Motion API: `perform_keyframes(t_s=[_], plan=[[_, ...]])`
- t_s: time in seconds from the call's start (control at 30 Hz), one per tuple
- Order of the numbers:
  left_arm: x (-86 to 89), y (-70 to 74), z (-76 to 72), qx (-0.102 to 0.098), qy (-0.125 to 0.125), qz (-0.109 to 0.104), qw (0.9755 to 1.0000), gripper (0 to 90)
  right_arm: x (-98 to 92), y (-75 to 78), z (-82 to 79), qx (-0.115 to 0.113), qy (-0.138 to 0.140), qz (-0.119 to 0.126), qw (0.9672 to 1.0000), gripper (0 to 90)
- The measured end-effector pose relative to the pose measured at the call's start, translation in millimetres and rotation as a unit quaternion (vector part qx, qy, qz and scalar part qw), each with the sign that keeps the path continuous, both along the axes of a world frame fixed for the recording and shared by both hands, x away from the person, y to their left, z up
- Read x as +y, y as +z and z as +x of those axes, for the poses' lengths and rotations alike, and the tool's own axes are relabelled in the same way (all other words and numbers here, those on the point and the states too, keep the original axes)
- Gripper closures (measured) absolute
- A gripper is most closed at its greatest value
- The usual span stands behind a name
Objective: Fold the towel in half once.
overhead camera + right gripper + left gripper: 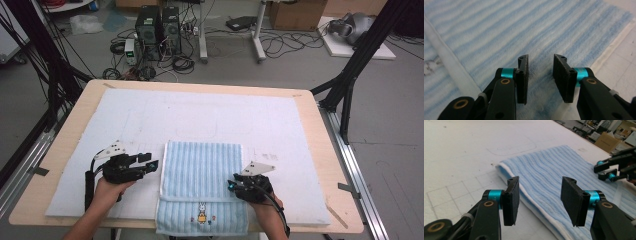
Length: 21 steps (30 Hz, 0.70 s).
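The towel [202, 186] lies flat on the white mat [120, 125] on the desk [320, 150], near the person's edge. It is blue with thin stripes and a white hem, and it looks folded over, so it is two layers thick. A little bunny picture [201, 213] sits on the front part.

A towel like this is soft, floppy and light. It will bend and sag when it is lifted, so it is best to take it by the edge or by a corner, one on each side. It is not slippery, and it cannot break.

The left gripper [150, 165] is just beside the towel's left edge, and its jaws are spread with nothing in them. The right gripper [231, 184] hangs over the towel's right side. Its jaws are a little apart and hold nothing; the cloth shows between them.
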<state>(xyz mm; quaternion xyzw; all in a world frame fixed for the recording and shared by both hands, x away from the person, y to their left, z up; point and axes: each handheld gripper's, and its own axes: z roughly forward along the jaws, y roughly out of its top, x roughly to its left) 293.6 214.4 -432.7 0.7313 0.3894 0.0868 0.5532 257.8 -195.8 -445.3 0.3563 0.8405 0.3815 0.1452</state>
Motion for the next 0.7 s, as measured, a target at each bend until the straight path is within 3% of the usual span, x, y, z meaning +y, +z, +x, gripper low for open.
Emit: perform_keyframes(t_s=[0.17,0.27,0.33,0.47,0.53,0.7], plan=[[-3.1,-2.0,7.9,0.009,0.001,0.005,0.9999,48.2,-2.8,5.0,-2.4,0.001,0.009,0.002,1.0000,61.6],[-7.4,-3.5,17.9,0.022,0.001,0.008,0.9997,44.5,-11.4,10.4,7.8,-0.012,-0.022,0.041,0.9989,41.7],[-13.3,-5.8,28.1,0.030,0.005,0.016,0.9994,43.3,-16.1,10.8,17.3,-0.011,-0.045,0.051,0.9976,37.9],[-19.7,-8.2,38.5,0.042,0.011,0.025,0.9987,31.6,-19.1,10.2,34.8,-0.023,-0.079,0.038,0.9959,24.4],[-24.9,-8.5,46.7,0.040,0.020,0.025,0.9987,25.3,-20.1,8.4,45.0,-0.020,-0.081,0.047,0.9954,12.0],[-30.5,-10.1,60.3,0.048,0.025,0.039,0.9978,20.6,-20.3,4.1,60.4,-0.010,-0.075,0.044,0.9962,10.9]])
